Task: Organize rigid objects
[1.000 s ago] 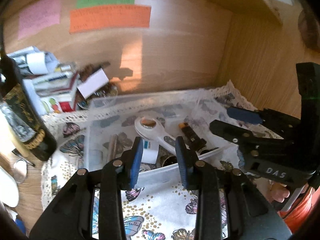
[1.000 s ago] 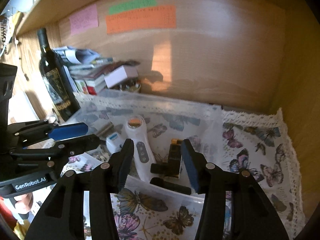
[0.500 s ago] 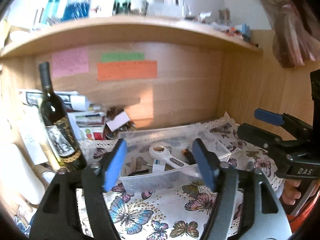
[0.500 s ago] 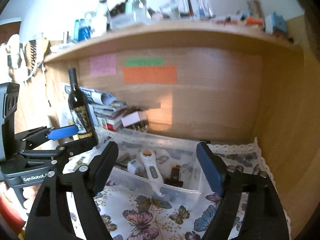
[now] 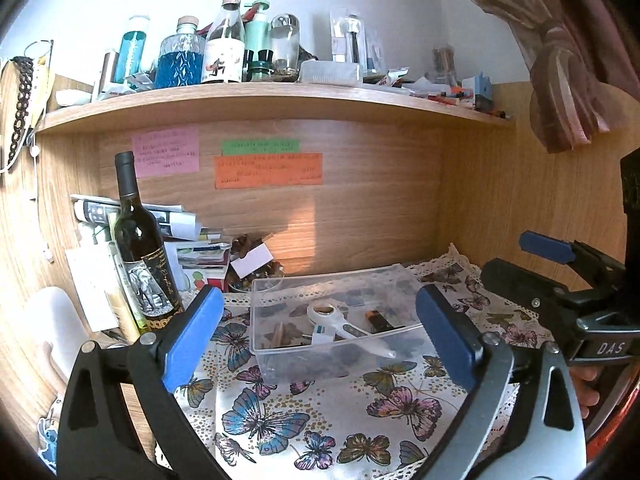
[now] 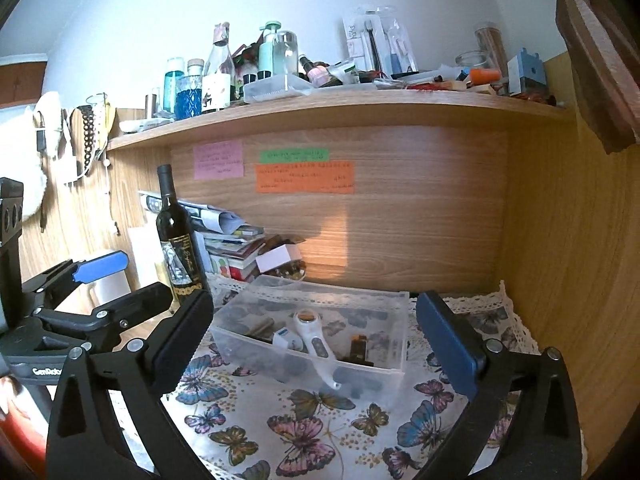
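A clear plastic bin [image 5: 280,364] [image 6: 400,320] stands on a butterfly cloth [image 5: 332,420] [image 6: 304,428] in a wooden desk nook. In it lie a white handheld device [image 5: 344,326] [image 6: 314,338], a small black and orange item [image 5: 380,320] [image 6: 359,346], a white-blue piece and a wooden stick. My left gripper [image 5: 320,332] is open and empty, held back from the bin's front. My right gripper [image 6: 312,344] is open and empty too, also back from the bin. Each gripper shows at the edge of the other's view [image 5: 560,276] [image 6: 100,292].
A dark wine bottle [image 5: 142,248] [image 6: 178,240] stands left of the bin. Stacked books and papers [image 5: 192,248] lie behind it. A crowded shelf [image 5: 260,100] of bottles hangs above. Wooden walls close the back and right. A curtain [image 5: 568,80] hangs at upper right.
Both grippers have pulled back and up from inside the bin and opened wide. The bin's contents stay in place.
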{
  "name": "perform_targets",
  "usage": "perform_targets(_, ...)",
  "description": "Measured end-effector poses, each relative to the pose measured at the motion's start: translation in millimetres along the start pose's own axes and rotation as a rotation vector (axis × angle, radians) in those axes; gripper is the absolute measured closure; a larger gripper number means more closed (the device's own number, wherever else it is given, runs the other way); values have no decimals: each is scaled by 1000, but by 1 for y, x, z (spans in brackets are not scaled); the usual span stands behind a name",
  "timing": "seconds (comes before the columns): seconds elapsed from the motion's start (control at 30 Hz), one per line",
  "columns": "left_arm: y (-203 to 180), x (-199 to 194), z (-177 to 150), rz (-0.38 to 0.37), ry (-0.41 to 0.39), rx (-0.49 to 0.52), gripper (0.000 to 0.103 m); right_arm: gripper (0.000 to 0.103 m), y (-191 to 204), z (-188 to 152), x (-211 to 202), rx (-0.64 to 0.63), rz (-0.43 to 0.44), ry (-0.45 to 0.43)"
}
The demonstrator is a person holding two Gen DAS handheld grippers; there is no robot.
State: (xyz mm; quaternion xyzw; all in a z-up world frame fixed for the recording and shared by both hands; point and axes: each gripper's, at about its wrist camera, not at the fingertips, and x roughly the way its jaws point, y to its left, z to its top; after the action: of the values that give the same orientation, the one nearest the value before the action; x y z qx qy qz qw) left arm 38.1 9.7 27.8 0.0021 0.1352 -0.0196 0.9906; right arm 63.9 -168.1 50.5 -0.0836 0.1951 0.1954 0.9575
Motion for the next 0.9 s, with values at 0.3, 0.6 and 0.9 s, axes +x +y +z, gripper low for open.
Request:
perform_targets(0.3, 0, -2, 0, 7, -10, -15, 2, 0, 1, 0, -4, 2, -1, -10)
perform_targets(0.6, 1, -3, 1, 7, -11, -24, 2, 0, 2, 0, -4, -3, 1, -12)
perform_targets(0.9, 1, -4, 0, 6, -9, -31, 1, 0, 4, 0, -4, -7, 1, -11)
